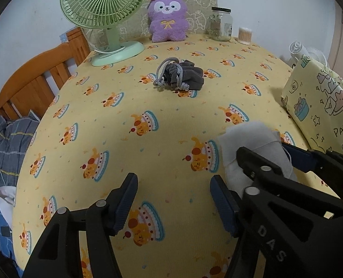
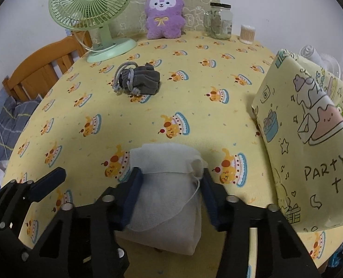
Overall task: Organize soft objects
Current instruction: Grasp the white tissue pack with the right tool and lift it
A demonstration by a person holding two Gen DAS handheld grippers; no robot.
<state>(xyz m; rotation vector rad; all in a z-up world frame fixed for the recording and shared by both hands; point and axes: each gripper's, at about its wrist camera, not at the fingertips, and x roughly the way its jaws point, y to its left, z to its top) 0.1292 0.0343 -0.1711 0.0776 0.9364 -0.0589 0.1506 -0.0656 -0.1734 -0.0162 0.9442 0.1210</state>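
One fuzzy white pouch (image 2: 164, 199) between right hand-held gripper (image 2: 171, 197) pads.

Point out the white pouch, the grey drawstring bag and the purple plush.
white pouch (image 2: 166, 199): right wrist view, middle of its body.
grey drawstring bag (image 2: 143, 78): right wrist view, gathered velvet top.
purple plush (image 1: 168, 22): left wrist view, chest bow.

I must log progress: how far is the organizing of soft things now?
Nothing looks sorted yet. In hand: the right gripper clasps the white fabric pouch. Left: the dark grey velvet drawstring bag lies mid-table, and the left gripper is open, empty.
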